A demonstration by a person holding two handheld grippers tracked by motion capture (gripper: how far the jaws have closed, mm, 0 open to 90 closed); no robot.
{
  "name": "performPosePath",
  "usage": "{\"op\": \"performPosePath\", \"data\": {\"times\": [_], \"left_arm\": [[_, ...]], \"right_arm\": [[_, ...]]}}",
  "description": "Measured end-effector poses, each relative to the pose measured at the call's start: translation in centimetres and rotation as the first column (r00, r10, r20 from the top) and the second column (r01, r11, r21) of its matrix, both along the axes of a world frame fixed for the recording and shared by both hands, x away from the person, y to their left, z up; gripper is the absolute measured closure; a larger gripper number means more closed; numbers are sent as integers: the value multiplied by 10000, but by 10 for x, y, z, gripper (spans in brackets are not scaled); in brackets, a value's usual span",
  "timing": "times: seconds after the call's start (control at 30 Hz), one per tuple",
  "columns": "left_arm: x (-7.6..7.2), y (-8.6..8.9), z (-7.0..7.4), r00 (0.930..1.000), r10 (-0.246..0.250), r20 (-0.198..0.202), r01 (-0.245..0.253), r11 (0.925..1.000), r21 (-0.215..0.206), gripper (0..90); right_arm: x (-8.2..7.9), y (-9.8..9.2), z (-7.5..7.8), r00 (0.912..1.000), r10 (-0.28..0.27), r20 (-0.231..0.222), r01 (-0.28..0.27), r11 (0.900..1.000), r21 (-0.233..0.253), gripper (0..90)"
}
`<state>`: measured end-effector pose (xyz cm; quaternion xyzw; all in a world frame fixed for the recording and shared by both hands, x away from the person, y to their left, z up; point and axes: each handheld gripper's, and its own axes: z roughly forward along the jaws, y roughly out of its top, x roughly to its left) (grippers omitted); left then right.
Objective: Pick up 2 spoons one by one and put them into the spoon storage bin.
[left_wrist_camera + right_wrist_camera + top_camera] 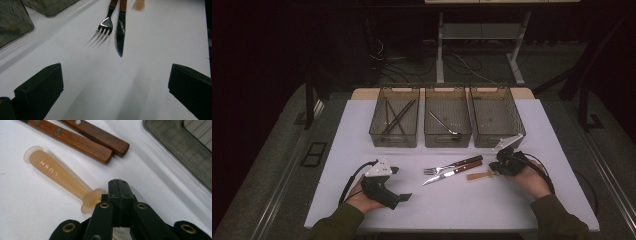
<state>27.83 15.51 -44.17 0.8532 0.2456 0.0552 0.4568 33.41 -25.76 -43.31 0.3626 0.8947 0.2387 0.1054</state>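
Forearms in olive sleeves come in closest in the high view; the left gripper (400,184) sits spread open on the white table (462,205), well apart from the cutlery; the right gripper (496,169) is at the end of a pale beige handle piece (480,175), just beside the fork (452,165) and knife (451,173); three smoky bins (447,124) line the far edge, the left one with a few dark sticks, the middle one with what looks like tongs, the right one looks empty

Left gripper view: both jaws wide apart over bare table, one fork (106,23) and one knife (120,32) ahead, tips toward the camera

Right gripper view: jaws pressed together, and whether they pinch the flared end of that translucent handle piece (60,178) or just touch it, I can't tell; two wooden handles (85,141) lie just beyond

My take: if it's grabbing that piece, check the flange is really between the pads before lifting, then keep it low and clear of the knife handle
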Motion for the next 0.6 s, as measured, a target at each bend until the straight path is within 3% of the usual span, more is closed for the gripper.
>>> {"op": "performPosePath", "data": {"times": [0.6], "left_arm": [[4, 4, 0, 9991, -277, 320, 286, 9992, -294, 0]], "right_arm": [[-25, -8, 1, 9988, 396, -280, -394, 9992, 63, 900]]}}
